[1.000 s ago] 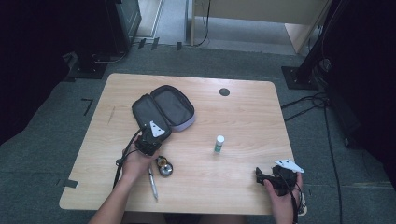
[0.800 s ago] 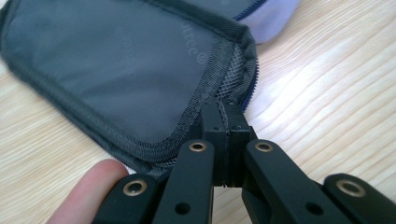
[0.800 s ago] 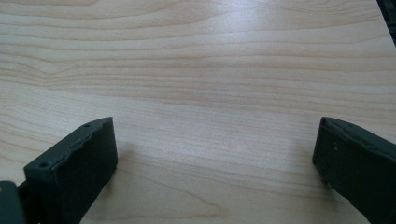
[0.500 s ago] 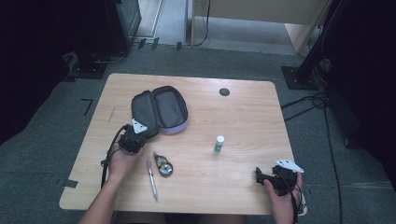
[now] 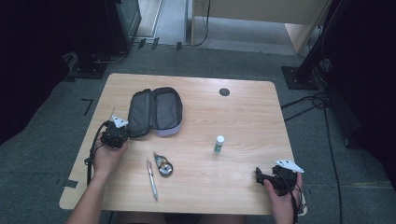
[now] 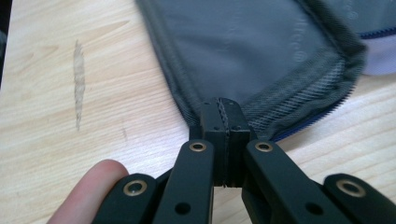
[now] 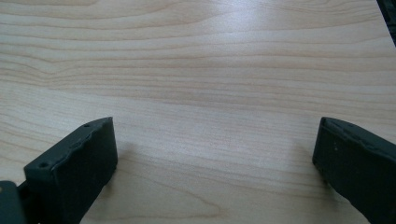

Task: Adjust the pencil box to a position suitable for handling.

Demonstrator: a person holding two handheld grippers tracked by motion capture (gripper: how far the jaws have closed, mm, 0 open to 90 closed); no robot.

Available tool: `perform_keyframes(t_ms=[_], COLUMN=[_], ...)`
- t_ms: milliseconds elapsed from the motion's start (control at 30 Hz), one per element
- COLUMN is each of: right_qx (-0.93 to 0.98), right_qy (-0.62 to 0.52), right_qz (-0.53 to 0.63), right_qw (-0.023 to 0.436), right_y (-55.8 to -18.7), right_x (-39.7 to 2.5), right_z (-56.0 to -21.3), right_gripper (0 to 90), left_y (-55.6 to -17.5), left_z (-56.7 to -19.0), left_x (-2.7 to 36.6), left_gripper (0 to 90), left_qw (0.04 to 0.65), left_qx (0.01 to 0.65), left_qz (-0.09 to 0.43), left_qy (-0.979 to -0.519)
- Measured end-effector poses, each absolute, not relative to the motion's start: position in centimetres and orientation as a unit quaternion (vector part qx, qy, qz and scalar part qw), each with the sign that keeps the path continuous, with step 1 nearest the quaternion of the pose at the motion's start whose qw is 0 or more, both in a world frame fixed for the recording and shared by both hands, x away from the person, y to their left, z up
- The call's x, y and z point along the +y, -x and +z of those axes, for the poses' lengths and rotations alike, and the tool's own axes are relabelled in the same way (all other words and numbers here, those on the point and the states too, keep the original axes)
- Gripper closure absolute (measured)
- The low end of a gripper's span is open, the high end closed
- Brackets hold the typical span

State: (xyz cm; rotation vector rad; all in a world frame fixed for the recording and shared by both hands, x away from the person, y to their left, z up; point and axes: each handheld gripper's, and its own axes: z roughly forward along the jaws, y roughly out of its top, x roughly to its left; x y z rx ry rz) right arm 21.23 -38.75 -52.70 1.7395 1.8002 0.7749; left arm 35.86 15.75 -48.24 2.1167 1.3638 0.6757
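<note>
A grey pencil case (image 5: 156, 112) lies open and flat on the left half of the wooden table (image 5: 243, 116). My left gripper (image 5: 124, 130) is at its near-left corner. In the left gripper view that gripper (image 6: 223, 112) is shut, its jaws pinching the stitched edge of the pencil case (image 6: 261, 51). My right gripper (image 5: 258, 174) rests near the table's front right corner, pointing left. In the right gripper view the right gripper (image 7: 215, 154) stands wide open over bare wood, with nothing between its jaws.
A pen (image 5: 152, 185) and a round correction tape dispenser (image 5: 164, 164) lie in front of the case. A small glue stick (image 5: 219, 143) stands upright at mid table. A black cable grommet (image 5: 224, 92) sits near the far edge.
My left gripper has pulled back to the left, and the pencil case has moved left with it and now lies open flat. The right gripper has stayed put.
</note>
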Motion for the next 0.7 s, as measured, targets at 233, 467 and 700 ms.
perform_keyframes(t_ms=[233,467,700], right_qx=[0.663,0.664,0.663], right_qy=[-0.642,-0.641,-0.642], right_qz=[0.286,0.286,0.286], right_qw=[0.258,0.258,0.258], right_y=[-21.2,-21.2,-21.2], right_x=[-38.7,-38.8,-38.7], right_z=[-52.7,-52.7,-52.7], right_gripper=[0.0,0.0,0.0], left_y=[-34.4,-34.0,-34.5], left_z=[-47.4,-47.3,-47.6], left_x=[13.4,9.1,7.2], left_gripper=[88.4,76.8,68.1], left_qw=[0.319,0.345,0.354], left_qx=[0.484,0.476,0.499], left_qz=[0.235,0.195,0.175], left_qy=[-0.781,-0.785,-0.772])
